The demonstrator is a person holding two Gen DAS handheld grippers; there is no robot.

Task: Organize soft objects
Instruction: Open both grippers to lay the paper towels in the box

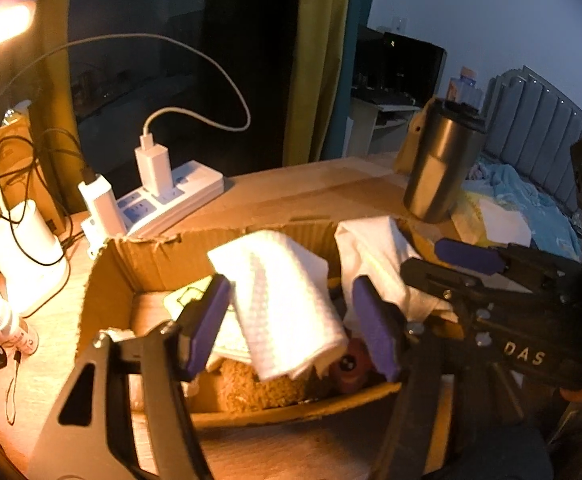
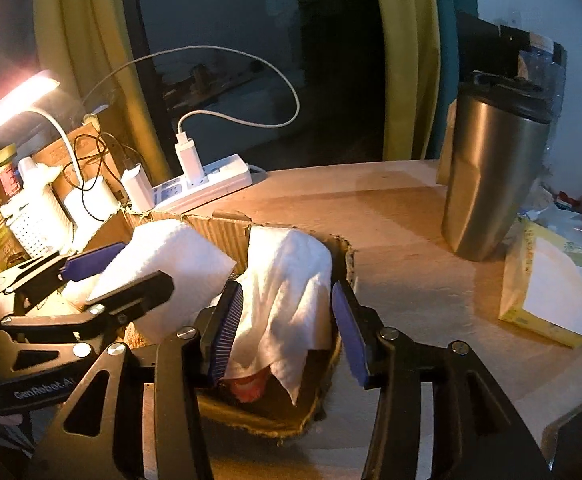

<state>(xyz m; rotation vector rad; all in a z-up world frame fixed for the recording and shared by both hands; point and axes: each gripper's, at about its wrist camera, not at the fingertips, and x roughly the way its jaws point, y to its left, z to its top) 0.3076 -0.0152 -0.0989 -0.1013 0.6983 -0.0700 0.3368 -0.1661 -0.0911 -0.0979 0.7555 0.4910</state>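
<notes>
An open cardboard box [image 1: 151, 256] [image 2: 219, 224] sits on the wooden table. Two white cloths lie draped in it: a folded one [image 1: 283, 296] [image 2: 171, 272] on the left and a crumpled one [image 1: 375, 256] [image 2: 291, 300] on the right. Under them lie a brown plush [image 1: 263, 388] and a reddish soft thing [image 1: 351, 364] [image 2: 247, 388]. My left gripper [image 1: 291, 320] is open, jaws straddling the folded cloth. My right gripper [image 2: 287, 332] is open, jaws straddling the crumpled cloth. Each gripper also shows in the other's view.
A steel tumbler [image 1: 443, 164] [image 2: 491, 176] stands at the back right of the table. A tissue pack [image 2: 551, 296] lies to its right. A power strip [image 1: 171, 200] [image 2: 207, 184] with chargers, cables and a lit lamp [image 1: 3, 20] crowd the back left.
</notes>
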